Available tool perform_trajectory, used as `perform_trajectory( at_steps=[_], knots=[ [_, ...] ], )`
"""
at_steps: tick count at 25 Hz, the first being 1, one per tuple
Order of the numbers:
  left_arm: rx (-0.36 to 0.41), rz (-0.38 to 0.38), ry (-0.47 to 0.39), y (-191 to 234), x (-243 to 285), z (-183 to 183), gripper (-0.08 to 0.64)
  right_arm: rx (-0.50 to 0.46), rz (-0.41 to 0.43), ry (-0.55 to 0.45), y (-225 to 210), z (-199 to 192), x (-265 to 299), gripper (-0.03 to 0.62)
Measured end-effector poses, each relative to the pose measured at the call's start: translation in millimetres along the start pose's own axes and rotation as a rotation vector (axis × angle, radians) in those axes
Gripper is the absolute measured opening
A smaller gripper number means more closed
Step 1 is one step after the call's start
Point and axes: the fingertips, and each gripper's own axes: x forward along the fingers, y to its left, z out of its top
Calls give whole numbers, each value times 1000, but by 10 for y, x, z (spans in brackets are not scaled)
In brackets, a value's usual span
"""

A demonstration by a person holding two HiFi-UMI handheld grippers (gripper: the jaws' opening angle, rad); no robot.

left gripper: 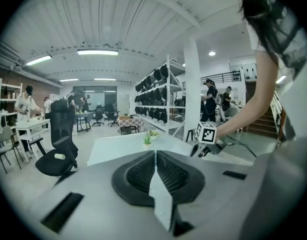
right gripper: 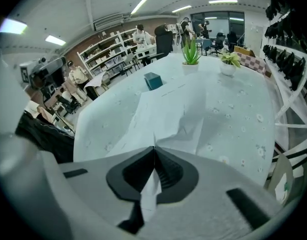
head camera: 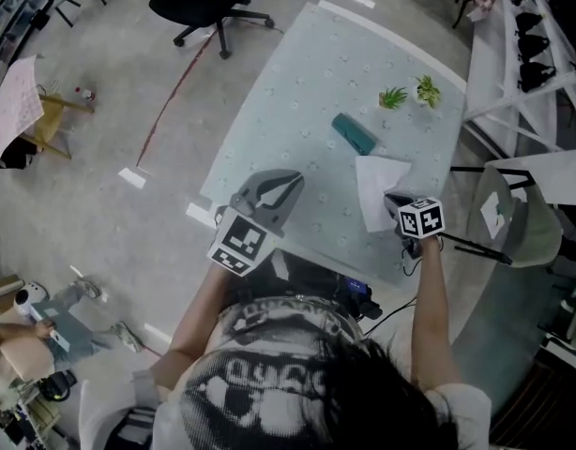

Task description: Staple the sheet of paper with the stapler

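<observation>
Right claw [right gripper: 154, 148] is closed on the near edge of the sheet of paper [right gripper: 168, 109]. The bite is thin, right at the jaw tips. The sheet rises off the bench [head camera: 307, 73] toward the claw and has a buckle near the grip, while its far part looks to rest flat. Left claw [left gripper: 155, 154] is closed on nothing and hangs over the near left of the bench. The stapler [head camera: 353, 133] lies just beyond the sheet's far corner, apart from both claws. Main risk is that the shallow pinch lets go or tears if the sheet gets dragged or swung, since most of it is unsupported. Second, the buckle could turn into a hard crease, or the floppy edge could miss the stapler's slot. Third, the left claw has to open and reach past the sheet, and a careless sweep would knock the paper or shove the stapler toward the plants [head camera: 393, 97]. I can't tell from here which way the stapler's mouth faces, so a wrong guess means extra regrasping. A loose stapler may also skid when pressed.
</observation>
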Motion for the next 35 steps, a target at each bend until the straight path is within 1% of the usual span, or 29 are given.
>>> perform_trajectory(
  at_steps=[6, 9, 14, 17, 23, 27, 30, 35],
  knots=[
    [-16, 16, -8, 60, -35, -19, 11, -26, 115, 104, 85, 92, 65, 6],
    [-28, 29, -9, 100, -63, -57, 9, -32, 157, 146, 82, 155, 92, 6],
    [-52, 50, -14, 165, -120, -98, 9, -55, 220, 244, 117, 200, 128, 6],
    [-64, 56, -19, 186, -122, -108, 9, -47, 269, 296, 149, 210, 138, 6],
    [-82, 65, -19, 215, -112, -152, 9, 3, 352, 371, 157, 212, 66, 6],
    [-95, 72, -19, 225, -89, -193, 10, 40, 379, 425, 106, 186, 13, 6],
    [-107, 73, -22, 228, -49, -216, 11, 53, 387, 439, 61, 220, 12, 6],
    [-112, 81, -4, 282, -16, -257, 10, 19, 386, 442, 59, 366, 71, 6]
  ],
)
